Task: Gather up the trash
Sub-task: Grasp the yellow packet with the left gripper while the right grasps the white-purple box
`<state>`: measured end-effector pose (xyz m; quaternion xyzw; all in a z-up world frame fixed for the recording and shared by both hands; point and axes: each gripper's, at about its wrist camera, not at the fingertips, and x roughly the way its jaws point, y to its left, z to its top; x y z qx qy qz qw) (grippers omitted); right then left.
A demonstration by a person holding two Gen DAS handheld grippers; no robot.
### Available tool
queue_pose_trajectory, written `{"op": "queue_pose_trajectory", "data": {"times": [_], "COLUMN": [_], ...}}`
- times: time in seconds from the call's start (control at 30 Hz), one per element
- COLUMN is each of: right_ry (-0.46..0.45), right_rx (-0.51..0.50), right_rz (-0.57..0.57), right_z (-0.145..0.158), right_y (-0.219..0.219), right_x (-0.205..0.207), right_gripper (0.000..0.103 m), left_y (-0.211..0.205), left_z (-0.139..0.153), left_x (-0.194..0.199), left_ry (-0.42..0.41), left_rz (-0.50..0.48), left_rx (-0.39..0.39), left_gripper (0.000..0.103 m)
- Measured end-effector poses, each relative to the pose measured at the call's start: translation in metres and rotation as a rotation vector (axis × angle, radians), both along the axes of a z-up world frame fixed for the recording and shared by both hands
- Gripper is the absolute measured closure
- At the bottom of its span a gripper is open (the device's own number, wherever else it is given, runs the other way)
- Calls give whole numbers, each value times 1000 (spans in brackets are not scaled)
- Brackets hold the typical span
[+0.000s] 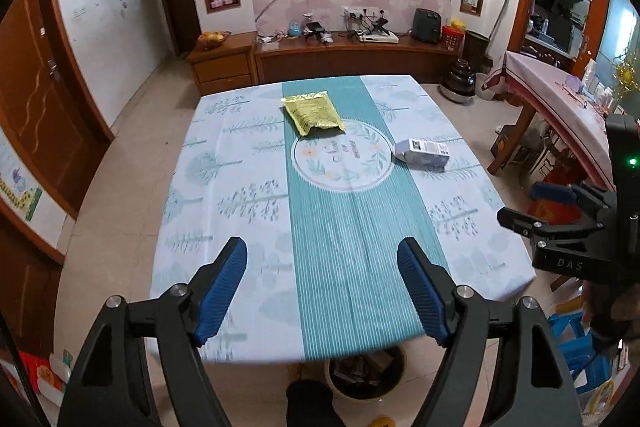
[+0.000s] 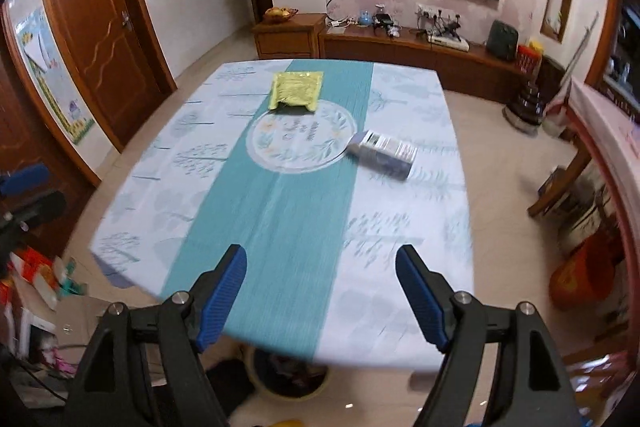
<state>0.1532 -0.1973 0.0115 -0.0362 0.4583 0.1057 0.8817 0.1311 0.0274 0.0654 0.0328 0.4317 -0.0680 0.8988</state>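
A yellow-gold foil packet (image 1: pixel 313 111) (image 2: pixel 296 92) lies flat on the teal centre stripe near the table's far end. A small white and blue carton (image 1: pixel 423 153) (image 2: pixel 383 153) lies on its side to the right of the round print. My left gripper (image 1: pixel 322 287) hovers above the near end of the table, open, nothing between its blue pads. My right gripper (image 2: pixel 320 291) is likewise open and empty over the near edge. In the left wrist view the right gripper (image 1: pixel 568 223) shows at the right border. A waste bin (image 1: pixel 364 371) (image 2: pixel 290 373) with scraps stands on the floor below the near edge.
The table (image 1: pixel 224 187) wears a white and teal cloth. A second table (image 1: pixel 560 99) and a blue plastic stool (image 1: pixel 576 343) stand at the right. Boxes and clutter (image 2: pixel 36 283) sit on the floor at the left. A TV cabinet (image 1: pixel 340 59) lines the far wall.
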Motion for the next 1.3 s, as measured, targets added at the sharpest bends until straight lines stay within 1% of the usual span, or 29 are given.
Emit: {"op": "queue_pose_trajectory", "data": {"times": [0.03,0.07,0.13,0.17,0.23,0.27,0.3,0.37,0.5,0.63,0.7,0.73,0.77,0.8,0.83,0.87,0.9,0.93,1.0,1.1,1.23,1.3], "right_ry": [-7,-12,-14,-12,-3,7,25,67,134,215,261,275,300,325,341,347,358,372,369,359,342,335], "right_rx": [-16,-24,-27,-38,-72,-87,-110,-188,-315,-384,-430,-435,-425,-399,-338,-299,-278,-246,-203,-152,-118,-85], "right_rz": [2,0,-4,-8,-9,-5,3,33,130,227,255,260,259,252,239,210,168,128,54,-15,-100,-134], "right_z": [-3,-5,-10,-14,-23,-28,-36,-58,-99,-136,-155,-159,-165,-168,-166,-165,-165,-165,-164,-162,-159,-158], "right_y": [-2,-5,-11,-14,-18,-20,-21,-21,-12,-1,4,4,4,3,0,-3,-6,-9,-12,-11,-2,3], "right_x": [12,24,51,66,94,108,125,163,217,251,264,267,273,276,280,285,290,295,303,311,318,322], "right_gripper": [26,26,26,26,26,26,26,26,26,26,26,27,38,47,57,66,69,68,68,69,69,69], "left_y": [0,1,1,2,3,4,6,10,21,32,36,39,40,41,43,44,44,45,44,38,23,18], "left_z": [-3,-9,-18,-24,-34,-41,-46,-60,-91,-118,-129,-137,-142,-147,-153,-157,-161,-166,-177,-197,-223,-233], "left_x": [11,33,62,85,115,136,153,192,264,319,338,352,361,371,383,393,400,410,428,449,467,471], "left_ry": [6,22,46,65,95,114,127,162,227,285,311,327,338,350,364,374,382,394,426,488,549,574], "left_rz": [-8,-28,-55,-72,-91,-104,-116,-136,-140,-135,-130,-128,-125,-120,-117,-114,-112,-106,-95,-68,-41,-32], "left_rx": [0,-5,-15,-19,-23,-34,-45,-58,-82,-114,-119,-130,-137,-145,-163,-181,-191,-204,-233,-272,-257,-260], "left_gripper": [27,27,27,27,27,27,27,27,27,27,27,27,27,27,27,27,27,27,27,27,27,26]}}
